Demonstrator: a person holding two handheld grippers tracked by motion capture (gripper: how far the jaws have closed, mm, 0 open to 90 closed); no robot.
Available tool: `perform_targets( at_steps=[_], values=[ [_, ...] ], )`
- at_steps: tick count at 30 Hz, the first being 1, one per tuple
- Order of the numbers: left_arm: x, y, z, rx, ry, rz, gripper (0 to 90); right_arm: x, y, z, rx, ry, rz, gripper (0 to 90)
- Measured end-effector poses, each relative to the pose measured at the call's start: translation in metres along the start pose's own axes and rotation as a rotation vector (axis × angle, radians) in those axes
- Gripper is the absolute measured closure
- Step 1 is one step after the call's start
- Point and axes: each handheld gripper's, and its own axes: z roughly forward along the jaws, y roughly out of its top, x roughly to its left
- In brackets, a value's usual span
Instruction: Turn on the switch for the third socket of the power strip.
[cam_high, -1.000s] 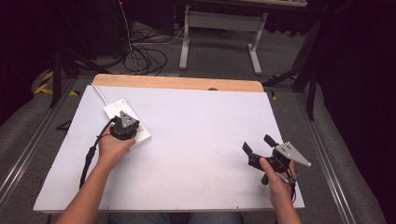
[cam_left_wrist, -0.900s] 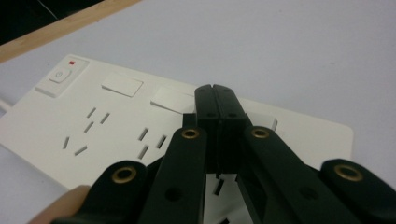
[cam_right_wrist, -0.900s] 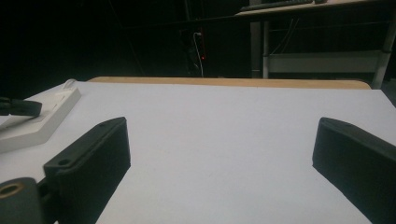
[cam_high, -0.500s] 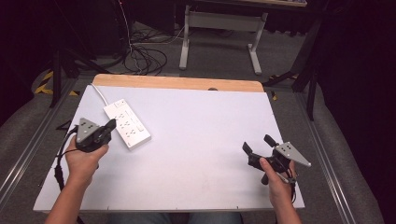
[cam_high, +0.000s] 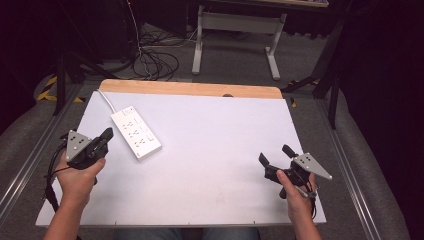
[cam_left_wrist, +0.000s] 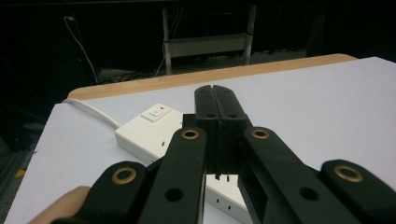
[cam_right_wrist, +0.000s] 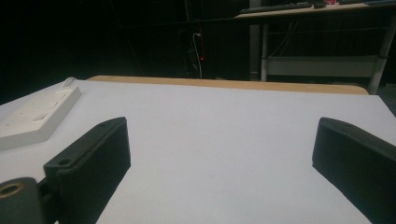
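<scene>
— On the white table (cam_high: 215, 150), what is lying where, and why?

— 1 white power strip (cam_high: 136, 132) is lying flat at the left rear, its cord (cam_high: 106, 100) running off the far-left corner toward the floor, probably to a wall socket. It is sitting free; nothing is gripping it.

— How is the left gripper (cam_high: 106, 135) sitting?

— Just beside the strip's near-left side, apart from it. Its jaws are pressed fully together with nothing between them, as the left gripper view is showing (cam_left_wrist: 218, 112), and they are pointing over the strip toward its switch end (cam_left_wrist: 155, 112). I am judging it is resting, not working.

— And the right gripper (cam_high: 276, 159)?

— Well apart from the strip, near the right front edge. Its 2 jaws are standing wide apart and empty, aimed across bare table, likely waiting.

— What is differing from 1 second ago?

— Then the left gripper was down over the strip's near end. Half a second ago it was already off it. Now it is sitting back at the left edge. The strip and right gripper are looking unchanged.
</scene>
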Motion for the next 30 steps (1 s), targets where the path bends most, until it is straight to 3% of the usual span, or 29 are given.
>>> perform_targets(
  at_steps=[22, 25, 28, 30],
  values=[
    [0.006, -0.003, -0.001, 0.006, 0.017, -0.044, 84.1, 0.001, 0.0, 0.004, 0.007, 0.01, -0.007, 4.6],
    [0.005, -0.003, -0.006, 0.005, 0.025, -0.042, 80.5, 0.002, 0.0, 0.003, 0.006, 0.01, -0.009, 4.6],
    [0.006, -0.005, -0.013, 0.01, 0.042, -0.014, 78.4, 0.002, 0.0, 0.003, 0.005, 0.01, -0.009, 4.6],
    [0.008, -0.005, -0.016, 0.005, 0.058, -0.028, 77.6, 0.002, 0.0, 0.003, 0.004, 0.011, -0.007, 4.6]
  ],
)
